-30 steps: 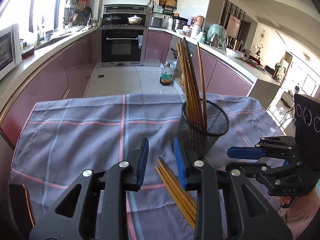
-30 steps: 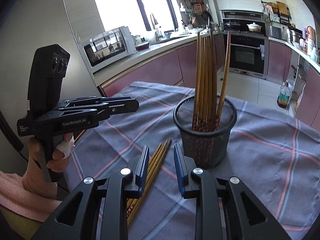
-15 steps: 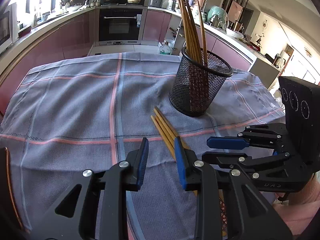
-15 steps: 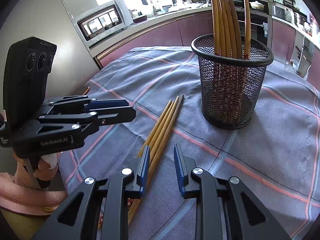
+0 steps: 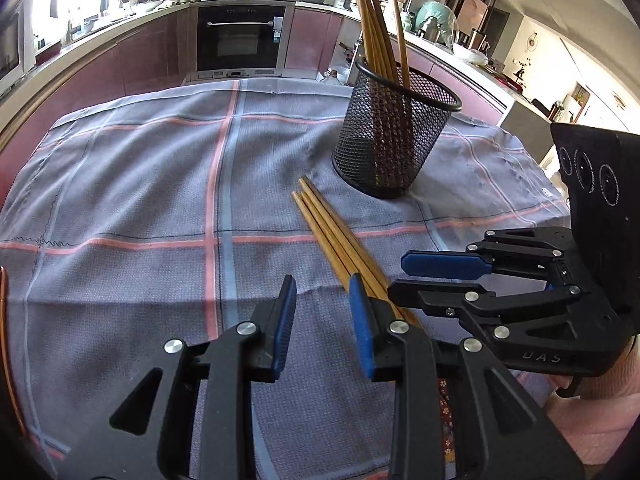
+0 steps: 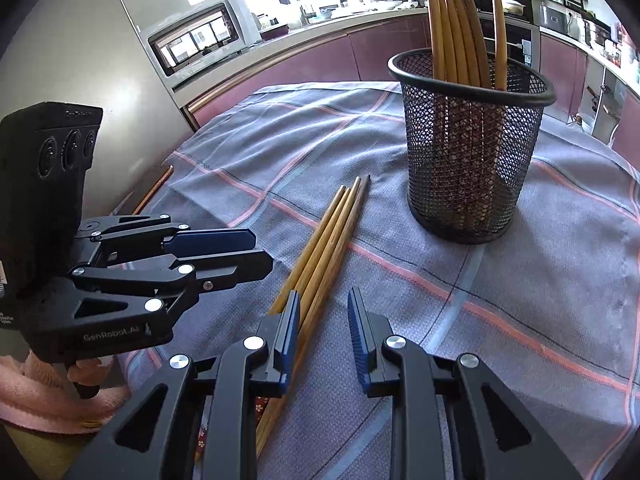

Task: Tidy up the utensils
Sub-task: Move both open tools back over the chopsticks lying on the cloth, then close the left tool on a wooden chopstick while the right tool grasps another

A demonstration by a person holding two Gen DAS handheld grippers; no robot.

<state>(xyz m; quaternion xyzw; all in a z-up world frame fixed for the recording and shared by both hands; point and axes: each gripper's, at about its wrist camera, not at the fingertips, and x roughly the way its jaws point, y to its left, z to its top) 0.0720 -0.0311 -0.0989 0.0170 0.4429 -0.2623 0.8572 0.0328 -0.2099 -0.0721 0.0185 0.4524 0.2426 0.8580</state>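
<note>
I see both tools, left tool [image 5: 322,304] and right tool [image 6: 323,318], empty, jaws parted, above loose chopsticks [image 5: 332,240] (mesh holder [image 5: 394,136] beyond).

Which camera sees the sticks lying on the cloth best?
The left wrist view: the loose chopsticks run across the cloth with most of their length showing. The right wrist view shows the same bunch, but the right claw covers more of its near end.

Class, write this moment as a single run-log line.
left gripper: open, empty | right gripper: open, empty | loose chopsticks: on cloth | mesh holder: upright, holding chopsticks
</note>
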